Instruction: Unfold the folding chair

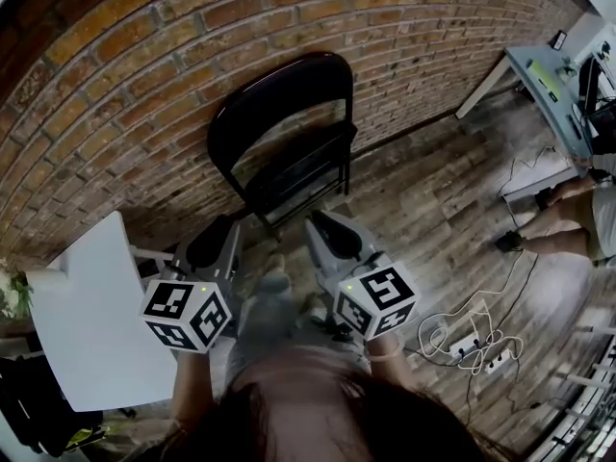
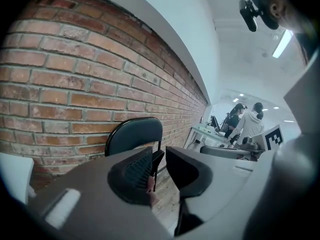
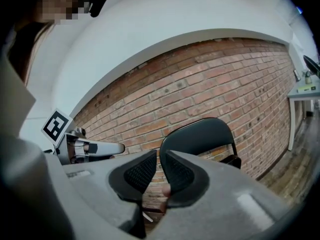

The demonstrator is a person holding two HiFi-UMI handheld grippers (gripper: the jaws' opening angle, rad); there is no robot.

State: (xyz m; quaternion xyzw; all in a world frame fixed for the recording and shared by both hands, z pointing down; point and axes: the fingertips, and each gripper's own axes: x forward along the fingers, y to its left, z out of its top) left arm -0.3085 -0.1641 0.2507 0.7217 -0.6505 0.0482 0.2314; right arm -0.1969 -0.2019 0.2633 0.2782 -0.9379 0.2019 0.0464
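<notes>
Folding chair point(image 1: 284, 138) stands at twelve o'clock by the brick wall point(image 1: 144, 65); my left tongs point(image 1: 217, 243) and right tongs point(image 1: 330, 234) gape narrowly, empty. An off-centre grab might topple it.

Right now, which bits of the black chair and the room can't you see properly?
- Chair seat and legs: left gripper view, mostly hidden behind the left claw.
- The same parts: right gripper view, mostly hidden behind the right claw.
- Person near the desk: head view, cut off by the right edge.
- Items on the desk: head view, too small to name.
</notes>
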